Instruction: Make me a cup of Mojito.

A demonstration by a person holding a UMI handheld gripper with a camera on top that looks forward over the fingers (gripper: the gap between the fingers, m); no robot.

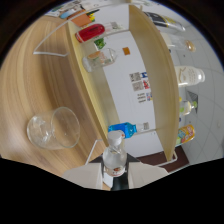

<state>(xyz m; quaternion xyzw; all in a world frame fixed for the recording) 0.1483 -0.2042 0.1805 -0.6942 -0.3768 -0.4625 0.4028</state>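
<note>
Presently one empty clear glass (52, 128) sits on the wooden bench (25, 85), left of the gripper (115, 172), within reach, presumably as the vessel for the Mojito. Between the jaws, a small clear bottle with a pale cap (114, 152) is pinched at its body, held so it can be carried to the glass. Beyond, one red-capped bottle (90, 33), one clear jar (98, 58) and one blue-topped bottle (123, 129) occupy the shelf unit (150, 65). Further right stand three more bottles.
</note>
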